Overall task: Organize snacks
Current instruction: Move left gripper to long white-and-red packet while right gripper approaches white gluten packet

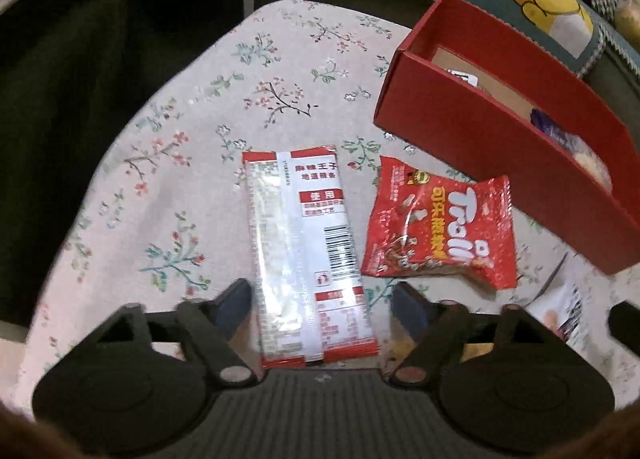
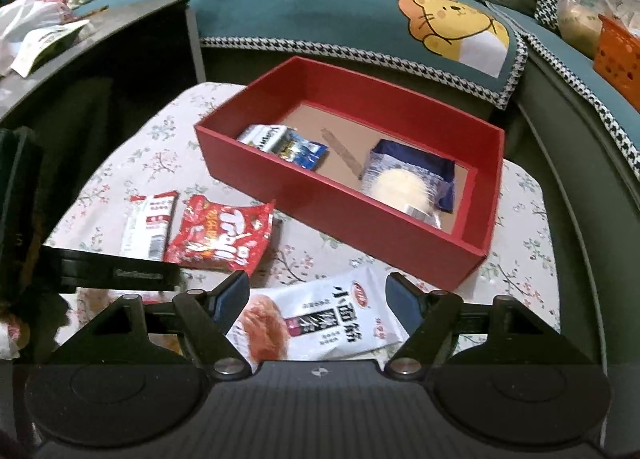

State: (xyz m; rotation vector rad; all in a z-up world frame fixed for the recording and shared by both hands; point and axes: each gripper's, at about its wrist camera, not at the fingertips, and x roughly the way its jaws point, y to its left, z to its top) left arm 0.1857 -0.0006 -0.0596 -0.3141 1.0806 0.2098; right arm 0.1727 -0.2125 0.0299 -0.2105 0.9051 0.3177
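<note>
Where left claw (image 1: 322, 295) gapes, white packet (image 1: 300, 243) between

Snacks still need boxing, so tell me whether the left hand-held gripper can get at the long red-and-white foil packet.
Probably yes. The left hand-held gripper is open, with the long red-and-white foil packet already lying between its fingers on the floral tablecloth; nothing covers it, and the red Trolli bag sits just clear.

A floral tablecloth (image 2: 132, 163) covers the table; behind it, a teal sofa cover (image 2: 320, 7) shows a cartoon lion (image 2: 452, 27), beside an orange basket (image 2: 618, 55).
</note>
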